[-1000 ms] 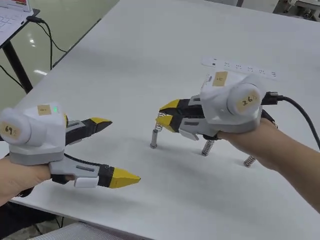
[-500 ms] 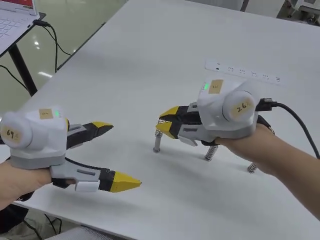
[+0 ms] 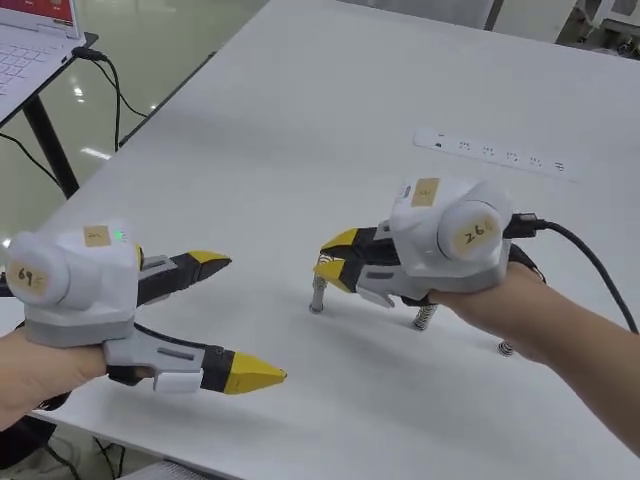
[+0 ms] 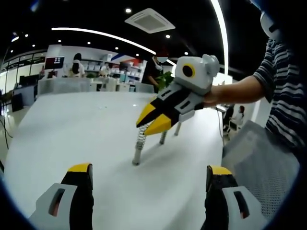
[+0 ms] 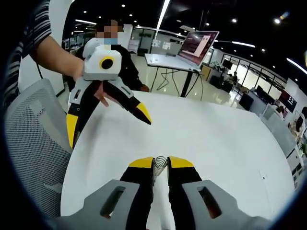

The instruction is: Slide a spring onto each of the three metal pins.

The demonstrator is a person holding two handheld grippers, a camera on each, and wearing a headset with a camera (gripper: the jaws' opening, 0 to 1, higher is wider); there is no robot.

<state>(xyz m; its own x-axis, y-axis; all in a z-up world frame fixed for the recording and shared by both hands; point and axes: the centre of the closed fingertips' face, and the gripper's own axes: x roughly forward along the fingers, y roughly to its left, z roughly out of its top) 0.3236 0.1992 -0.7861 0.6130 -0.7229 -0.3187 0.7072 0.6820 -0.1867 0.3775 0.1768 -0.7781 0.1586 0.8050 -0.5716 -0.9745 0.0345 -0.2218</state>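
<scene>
My right gripper (image 3: 336,256) is shut on a small spring (image 3: 322,265), which sits over the top of the leftmost upright metal pin (image 3: 318,297). In the left gripper view the spring (image 4: 140,138) hangs from the right gripper (image 4: 152,118) above the bare pin shaft (image 4: 137,156). The spring (image 5: 160,165) is pinched between the yellow tips in the right gripper view. Two more pins, one (image 3: 425,317) and another (image 3: 506,348), carry springs beneath the right hand. My left gripper (image 3: 240,318) is open and holds nothing, to the left of the pins near the table's front edge.
A white power strip (image 3: 490,156) lies at the back of the white table (image 3: 250,150). A black cable (image 3: 590,262) runs from the right gripper. A laptop (image 3: 30,40) stands on a side stand at the far left, off the table.
The head view has shifted a little. Both grippers keep the same stance, with the spring still held on top of the leftmost pin.
</scene>
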